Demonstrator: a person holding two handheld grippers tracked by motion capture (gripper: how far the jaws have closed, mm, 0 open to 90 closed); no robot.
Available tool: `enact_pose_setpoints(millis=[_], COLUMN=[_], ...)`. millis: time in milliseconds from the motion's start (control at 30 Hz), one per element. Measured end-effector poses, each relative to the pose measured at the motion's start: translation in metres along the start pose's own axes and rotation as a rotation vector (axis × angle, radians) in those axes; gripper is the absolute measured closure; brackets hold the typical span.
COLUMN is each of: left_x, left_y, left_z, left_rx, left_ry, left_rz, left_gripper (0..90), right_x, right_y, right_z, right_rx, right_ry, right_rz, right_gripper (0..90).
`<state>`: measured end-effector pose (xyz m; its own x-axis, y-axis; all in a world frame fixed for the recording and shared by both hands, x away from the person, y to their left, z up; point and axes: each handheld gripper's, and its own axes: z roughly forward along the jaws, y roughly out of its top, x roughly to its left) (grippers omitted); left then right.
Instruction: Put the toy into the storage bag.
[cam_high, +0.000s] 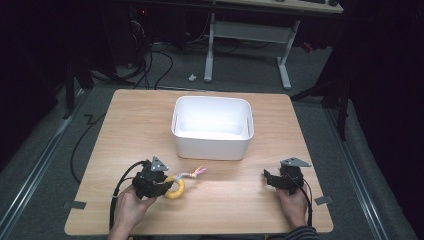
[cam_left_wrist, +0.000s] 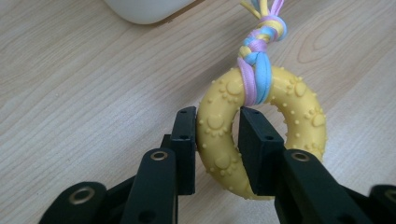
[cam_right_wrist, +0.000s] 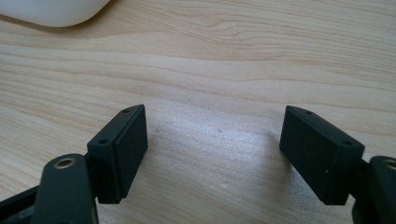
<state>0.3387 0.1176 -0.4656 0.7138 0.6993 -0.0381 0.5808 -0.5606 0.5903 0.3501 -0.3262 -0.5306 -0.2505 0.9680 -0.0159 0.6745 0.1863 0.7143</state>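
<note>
A yellow knobbly rubber ring (cam_left_wrist: 219, 140) with a braided pink, blue and yellow rope (cam_left_wrist: 259, 51) tied to it sits between the jaws of my left gripper (cam_left_wrist: 217, 116), which is shut on the ring's near side. In the high view the ring (cam_high: 176, 188) shows just right of the left gripper (cam_high: 161, 186), its rope tail (cam_high: 194, 173) pointing toward the white bin (cam_high: 212, 145). My right gripper (cam_right_wrist: 214, 121) stands open over bare wood, nothing between its pads; in the high view the right gripper (cam_high: 270, 178) is at the table's front right.
The white plastic bin stands empty at the middle of the wooden table (cam_high: 125, 125). Its rounded corner (cam_left_wrist: 140, 11) shows at the top of the left gripper view. Cables (cam_high: 120, 185) trail from both grippers toward the front edge.
</note>
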Motion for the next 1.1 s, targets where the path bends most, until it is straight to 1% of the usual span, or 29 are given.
enact_pose_setpoints(millis=[67, 100, 267, 367, 433, 600, 633, 700, 733, 833, 900, 967, 1000, 1100], left_x=[-0.001, -0.001, -0.001, -0.003, -0.003, -0.003, -0.004, -0.005, -0.005, -0.006, -0.008, -0.008, -0.009, -0.008], left_y=[0.001, 0.002, 0.006, 0.009, 0.011, 0.015, 0.017, 0.018, 0.02, 0.022, 0.026, 0.028, 0.03, 0.035], left_z=[-0.004, -0.008, -0.016, -0.023, -0.028, -0.034, -0.037, -0.038, -0.041, -0.044, -0.049, -0.051, -0.054, -0.059], left_rx=[-0.008, -0.016, -0.038, -0.047, -0.063, -0.069, -0.072, -0.074, -0.074, -0.076, -0.078, -0.083, -0.085, -0.094], left_ry=[-0.004, -0.016, -0.028, -0.034, -0.047, -0.057, -0.06, -0.063, -0.073, -0.071, -0.074, -0.072, -0.075, -0.084], left_rz=[0.008, 0.008, 0.003, 0.016, 0.012, 0.015, 0.025, 0.028, 0.033, 0.035, 0.046, 0.049, 0.055, 0.056], left_gripper=[68.3, 68.3, 68.4, 68.4, 68.4, 68.4, 68.4, 68.4, 68.4, 68.4, 68.4, 68.4, 68.4, 68.4], right_x=[0.0, 0.0, 0.0, 0.0, 0.0, 0.0, 0.0, 0.0, 0.0, 0.0, 0.0, 0.0, 0.0, 0.0], right_y=[0.0, 0.0, 0.0, 0.0, 0.0, 0.0, 0.0, 0.0, 0.0, 0.0, 0.0, 0.0, 0.0, 0.0], right_z=[0.0, 0.0, 0.0, 0.0, 0.0, 0.0, 0.0, 0.0, 0.0, 0.0, 0.0, 0.0, 0.0, 0.0], right_rx=[0.0, 0.0, 0.0, 0.0, 0.0, 0.001, 0.0, 0.0, 0.0, 0.0, 0.0, 0.0, 0.0, -0.001], right_ry=[0.0, 0.0, -0.001, 0.001, 0.001, 0.001, 0.001, 0.002, 0.002, 0.002, 0.002, 0.002, 0.002, 0.001], right_rz=[0.0, 0.0, -0.002, -0.002, -0.002, -0.002, -0.002, -0.002, -0.002, -0.002, -0.002, -0.002, -0.002, -0.003], right_gripper=[23.5, 23.5, 23.4, 23.4, 23.5, 23.4, 23.5, 23.5, 23.5, 23.5, 23.5, 23.4, 23.4, 23.5])
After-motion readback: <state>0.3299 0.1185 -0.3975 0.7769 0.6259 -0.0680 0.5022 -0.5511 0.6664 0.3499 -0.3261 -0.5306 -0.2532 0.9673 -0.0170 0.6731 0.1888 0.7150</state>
